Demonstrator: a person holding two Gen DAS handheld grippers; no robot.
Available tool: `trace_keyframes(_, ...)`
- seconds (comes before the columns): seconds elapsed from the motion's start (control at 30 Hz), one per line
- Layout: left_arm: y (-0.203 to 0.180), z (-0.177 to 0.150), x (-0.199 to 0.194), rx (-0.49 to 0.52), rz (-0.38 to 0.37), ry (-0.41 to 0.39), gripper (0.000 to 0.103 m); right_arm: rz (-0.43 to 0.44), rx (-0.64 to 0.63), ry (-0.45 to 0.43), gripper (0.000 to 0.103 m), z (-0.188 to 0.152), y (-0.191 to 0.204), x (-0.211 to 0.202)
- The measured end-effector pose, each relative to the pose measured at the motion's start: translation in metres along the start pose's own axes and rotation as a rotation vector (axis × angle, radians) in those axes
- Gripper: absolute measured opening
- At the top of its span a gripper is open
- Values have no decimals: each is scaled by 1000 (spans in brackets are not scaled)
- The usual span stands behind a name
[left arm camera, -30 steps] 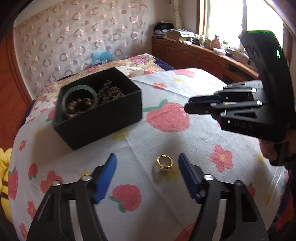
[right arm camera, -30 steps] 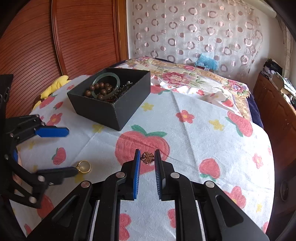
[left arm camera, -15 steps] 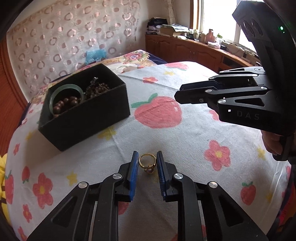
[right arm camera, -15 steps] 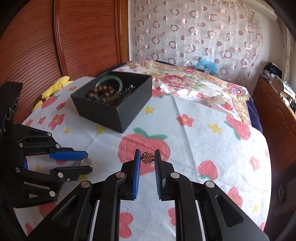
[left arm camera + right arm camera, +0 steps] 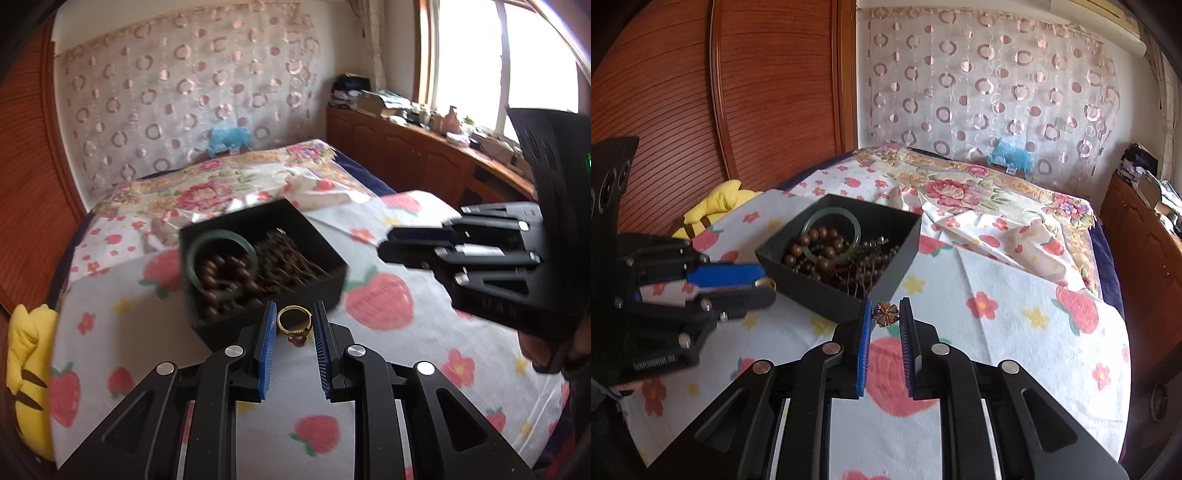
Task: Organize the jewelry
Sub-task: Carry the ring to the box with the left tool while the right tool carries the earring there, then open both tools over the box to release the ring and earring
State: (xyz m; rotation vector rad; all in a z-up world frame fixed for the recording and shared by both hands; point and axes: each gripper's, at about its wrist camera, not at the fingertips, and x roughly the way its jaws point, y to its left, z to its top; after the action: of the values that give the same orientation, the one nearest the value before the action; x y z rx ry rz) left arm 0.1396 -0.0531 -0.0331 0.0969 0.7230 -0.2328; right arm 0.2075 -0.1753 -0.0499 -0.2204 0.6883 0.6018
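Tools tilt downward near the black box point(image 5: 266, 258): left tool point(image 5: 294, 325) pinching a gold ring point(image 5: 294, 322), right tool point(image 5: 885, 317) a flower charm point(image 5: 885, 314).

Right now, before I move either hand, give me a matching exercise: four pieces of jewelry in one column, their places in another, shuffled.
Things:
1. gold ring with dark stone
2. small brown flower-shaped charm
3. pale green jade bangle
4. brown wooden bead bracelet

Places:
A. lying in the black open box, ringing some beads
B. between the left tongs
C. between the right tongs
D. heaped in the box, partly inside the bangle

Pairs: 1-B, 2-C, 3-A, 4-D
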Motion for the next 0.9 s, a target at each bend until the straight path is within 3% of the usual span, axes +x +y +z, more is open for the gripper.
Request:
trace_keyframes(0.5,39,25,11,-90,76,-39,21,17,23,-16,17,19,6,10)
trace_keyframes(0.6,46,24,6,-104,88,-48,34,20,19,-16,17,22,8,13)
trace_keyframes(0.73,54,20,-5,-120,113,-62,38,29,17,-17,17,25,12,19)
trace_keyframes(0.9,62,11,-24,-149,126,-84,57,43,23,-19,17,34,17,30)
